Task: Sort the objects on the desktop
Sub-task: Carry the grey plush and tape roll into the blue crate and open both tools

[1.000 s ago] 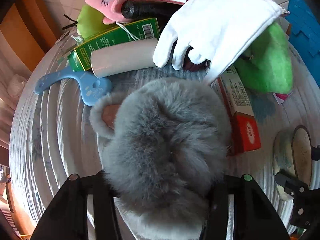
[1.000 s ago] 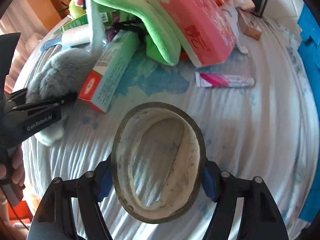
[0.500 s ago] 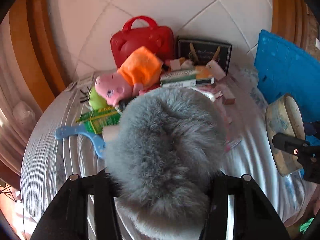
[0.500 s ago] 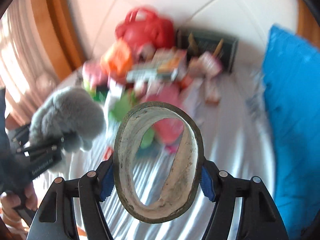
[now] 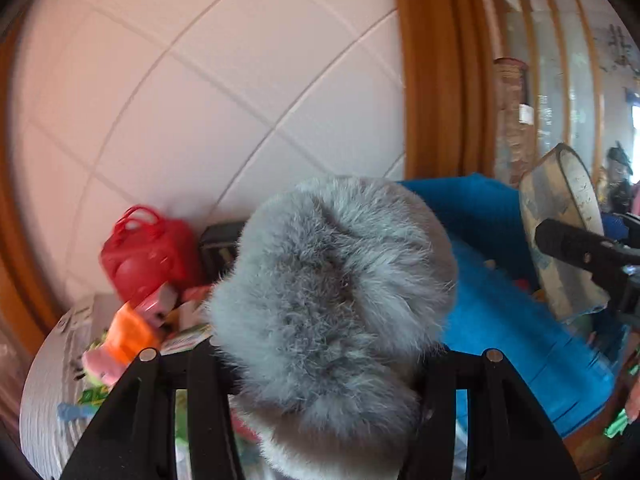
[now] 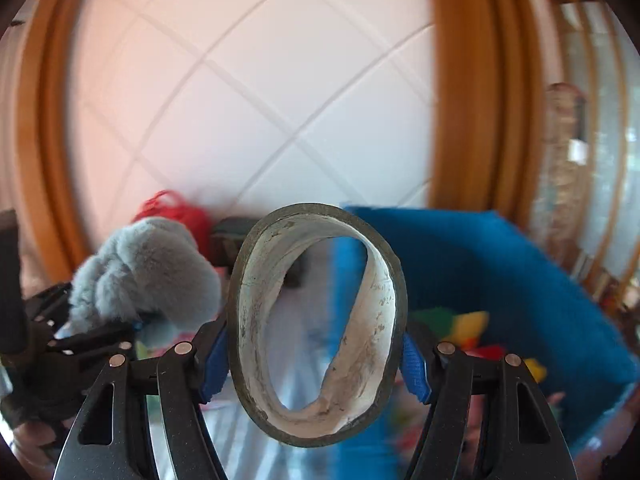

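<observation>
My left gripper (image 5: pixel 324 356) is shut on a grey furry plush toy (image 5: pixel 332 288), which fills the middle of the left wrist view and is raised well above the table. My right gripper (image 6: pixel 316 354) is shut on a squashed roll of tape (image 6: pixel 384 320), a dirty whitish ring with a dark outer rim held upright between the blue pads. The same plush toy (image 6: pixel 144 272) appears at the left of the right wrist view, and the tape roll (image 5: pixel 560 236) at the right of the left wrist view. Both hang in front of a blue fabric bin (image 6: pixel 480 264).
On the round table (image 5: pixel 44 392) with a pale striped cloth lies a heap of objects: a red handbag (image 5: pixel 148 256), a pink plush (image 5: pixel 104 360), an orange piece (image 5: pixel 132 332) and small boxes. Coloured toys (image 6: pixel 468 328) lie inside the blue bin (image 5: pixel 500 320). A white tiled wall and wooden frames stand behind.
Both grippers have risen from the table with the plush toy and the tape roll and tilted up toward level; the tabletop heap dropped low in view and the blue bin came into view.
</observation>
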The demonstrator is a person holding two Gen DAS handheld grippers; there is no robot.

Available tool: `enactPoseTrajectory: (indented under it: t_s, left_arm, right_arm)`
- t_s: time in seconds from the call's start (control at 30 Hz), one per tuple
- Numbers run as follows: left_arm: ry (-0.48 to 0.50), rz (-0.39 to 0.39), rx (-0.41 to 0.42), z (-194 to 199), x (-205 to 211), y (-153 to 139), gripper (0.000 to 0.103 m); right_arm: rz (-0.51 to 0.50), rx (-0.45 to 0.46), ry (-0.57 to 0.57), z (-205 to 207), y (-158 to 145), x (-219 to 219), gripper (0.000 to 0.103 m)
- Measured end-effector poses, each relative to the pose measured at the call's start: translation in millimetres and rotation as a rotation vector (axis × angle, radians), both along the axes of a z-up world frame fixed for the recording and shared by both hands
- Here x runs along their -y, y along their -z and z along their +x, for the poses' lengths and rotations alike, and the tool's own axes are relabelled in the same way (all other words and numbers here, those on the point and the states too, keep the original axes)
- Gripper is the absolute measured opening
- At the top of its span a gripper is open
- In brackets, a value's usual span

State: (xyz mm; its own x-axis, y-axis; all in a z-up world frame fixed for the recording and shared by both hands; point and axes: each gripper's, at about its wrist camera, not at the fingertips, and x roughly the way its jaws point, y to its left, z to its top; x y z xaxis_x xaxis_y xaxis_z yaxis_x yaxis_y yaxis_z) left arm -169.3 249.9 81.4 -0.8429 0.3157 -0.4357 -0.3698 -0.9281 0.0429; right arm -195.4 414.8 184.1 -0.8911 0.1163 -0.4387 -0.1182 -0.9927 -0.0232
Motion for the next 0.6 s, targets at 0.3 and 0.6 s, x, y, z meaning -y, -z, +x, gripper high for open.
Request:
enactPoseTrajectory:
  t_s: [0.3, 0.6]
  left_arm:
    - [0.201, -0.051, 0.011, 14, -164, -31, 0.048]
    - [0.303, -0.160, 0.154, 16, -267, -5, 0.048]
  right_arm:
    - [0.074, 0.100, 0.229, 16, 11, -139, 0.069]
    - [0.109, 0.244, 0.272, 13, 58, -221, 0.069]
